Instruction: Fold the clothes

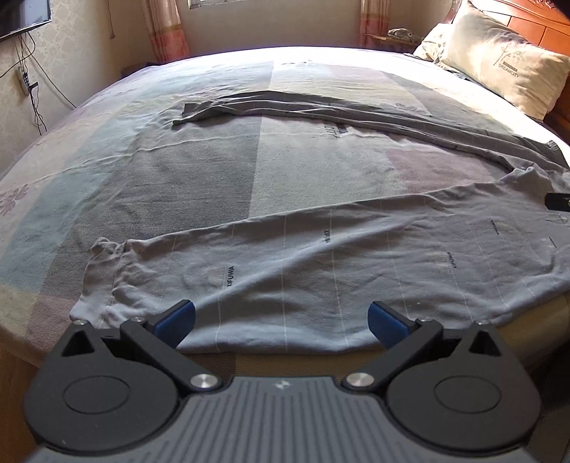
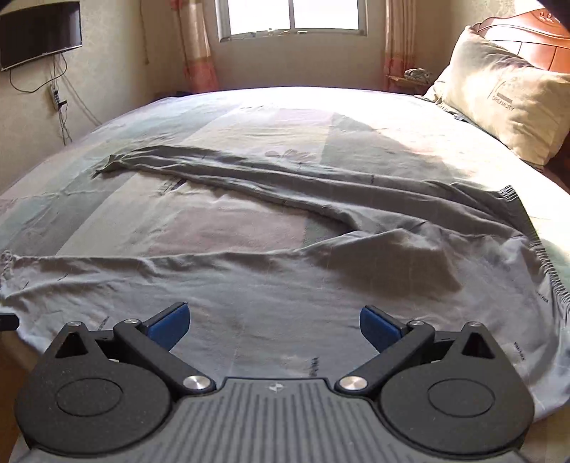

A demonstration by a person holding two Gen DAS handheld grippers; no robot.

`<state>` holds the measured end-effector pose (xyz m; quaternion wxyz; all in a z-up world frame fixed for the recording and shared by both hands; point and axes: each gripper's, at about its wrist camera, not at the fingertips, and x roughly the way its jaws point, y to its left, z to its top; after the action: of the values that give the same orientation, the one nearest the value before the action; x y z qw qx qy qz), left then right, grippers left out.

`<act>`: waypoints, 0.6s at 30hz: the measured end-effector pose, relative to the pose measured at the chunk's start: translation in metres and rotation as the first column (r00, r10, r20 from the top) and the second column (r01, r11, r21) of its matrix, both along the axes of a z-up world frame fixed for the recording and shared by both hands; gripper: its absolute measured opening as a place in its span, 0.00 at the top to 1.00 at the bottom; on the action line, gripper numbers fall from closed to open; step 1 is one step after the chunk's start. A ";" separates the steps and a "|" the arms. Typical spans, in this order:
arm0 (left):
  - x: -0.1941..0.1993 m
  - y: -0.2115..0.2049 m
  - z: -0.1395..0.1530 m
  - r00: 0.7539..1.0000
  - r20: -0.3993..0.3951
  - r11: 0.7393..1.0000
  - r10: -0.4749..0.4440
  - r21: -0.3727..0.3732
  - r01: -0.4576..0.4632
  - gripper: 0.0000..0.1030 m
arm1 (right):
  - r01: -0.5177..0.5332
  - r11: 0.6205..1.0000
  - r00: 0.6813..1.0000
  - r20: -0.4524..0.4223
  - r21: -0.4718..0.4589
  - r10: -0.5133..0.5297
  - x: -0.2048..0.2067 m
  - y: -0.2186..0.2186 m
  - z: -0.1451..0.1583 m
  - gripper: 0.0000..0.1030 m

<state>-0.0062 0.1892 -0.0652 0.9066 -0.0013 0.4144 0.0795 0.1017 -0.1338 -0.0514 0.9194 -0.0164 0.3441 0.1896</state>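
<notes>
A pair of grey trousers [image 1: 320,263] with thin white lines and small printed words lies spread on the bed, legs apart in a V. The near leg runs along the bed's front edge, its cuff [image 1: 103,256] at the left. The far leg [image 1: 285,103] stretches up and to the left. In the right wrist view the same trousers [image 2: 285,285] show their elastic waistband [image 2: 534,249] at the right. My left gripper [image 1: 281,322] is open just above the near leg, holding nothing. My right gripper [image 2: 274,322] is open over the seat area, also holding nothing.
The bed [image 1: 178,167] carries a patchwork sheet in pale blocks. Two pillows [image 1: 498,60] lean on a wooden headboard [image 2: 534,32] at the right. A wall-mounted screen [image 2: 39,32] with cables hangs at the left; a window [image 2: 292,17] and curtains stand behind.
</notes>
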 end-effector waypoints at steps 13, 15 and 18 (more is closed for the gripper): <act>0.031 -0.047 0.001 0.996 -0.005 0.996 -0.093 0.009 0.093 0.01 | 0.011 0.992 0.997 -0.071 0.124 -0.003 0.099 -0.042 -0.038 0.00; 0.036 -0.051 -0.001 0.995 -0.014 0.995 -0.100 0.001 0.100 0.01 | -0.037 0.995 0.998 -0.054 0.092 0.042 0.081 -0.040 -0.038 0.00; 0.045 -0.060 -0.004 0.991 -0.030 0.991 -0.132 0.020 0.133 0.01 | -0.078 0.995 0.995 -0.062 0.055 0.081 0.058 -0.046 -0.030 0.00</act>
<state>0.0386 0.1292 -0.0693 0.9038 0.0374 0.4257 0.0236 0.1602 -0.1796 -0.0812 0.8997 0.0002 0.3676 0.2356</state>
